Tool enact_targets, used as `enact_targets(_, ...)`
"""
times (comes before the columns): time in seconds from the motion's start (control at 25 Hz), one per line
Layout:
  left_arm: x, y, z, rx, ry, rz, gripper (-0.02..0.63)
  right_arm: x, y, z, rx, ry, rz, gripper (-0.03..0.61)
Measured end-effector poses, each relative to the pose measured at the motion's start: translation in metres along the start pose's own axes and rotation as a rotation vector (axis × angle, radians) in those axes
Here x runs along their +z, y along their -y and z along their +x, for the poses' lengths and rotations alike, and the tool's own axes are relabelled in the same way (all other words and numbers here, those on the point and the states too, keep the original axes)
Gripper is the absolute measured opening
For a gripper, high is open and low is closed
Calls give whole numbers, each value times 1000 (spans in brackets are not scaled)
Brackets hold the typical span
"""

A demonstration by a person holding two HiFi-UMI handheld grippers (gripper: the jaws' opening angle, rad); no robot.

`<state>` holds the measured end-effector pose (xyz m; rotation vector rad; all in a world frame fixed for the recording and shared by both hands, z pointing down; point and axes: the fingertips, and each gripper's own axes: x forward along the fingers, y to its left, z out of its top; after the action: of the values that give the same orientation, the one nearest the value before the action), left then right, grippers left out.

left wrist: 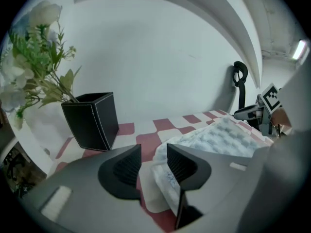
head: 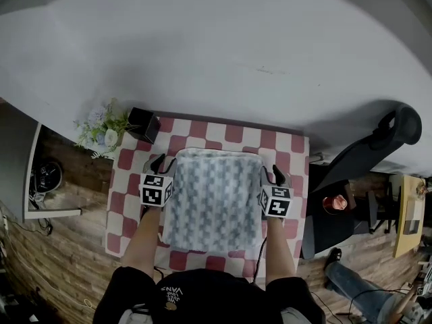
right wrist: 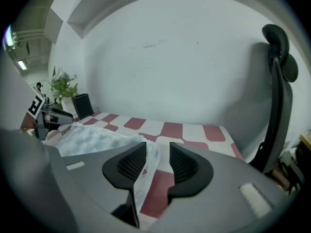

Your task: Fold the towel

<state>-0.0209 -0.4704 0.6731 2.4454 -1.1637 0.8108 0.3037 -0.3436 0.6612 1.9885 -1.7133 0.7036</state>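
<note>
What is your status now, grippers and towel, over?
Left gripper open, right gripper open. Towel flat on checked tablecloth, a far corner loose between each pair of jaws. Black box stands apart, far left.

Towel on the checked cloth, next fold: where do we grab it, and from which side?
Probably its two far corners, one per claw, coming in low from the near side. The towel lies flat on the tablecloth, so only its layered edges offer a pinch. The left claw and right claw stand open with those corner edges between their jaws.
</note>
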Motion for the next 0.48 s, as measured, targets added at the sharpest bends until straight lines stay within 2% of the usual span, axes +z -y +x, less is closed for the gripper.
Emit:
enact_targets(0.12,8,-2,-6,-1,32,-6,138,-1,0,-17,-6,15,16,140)
enact_targets(0.24,10,5,-18,-35,41,14,138,-3,-3,-37,8,31,27,140)
enact_targets(0.48,-15,21,-57,-107,32,25,149,-26,-14,-78,38,35,60,141)
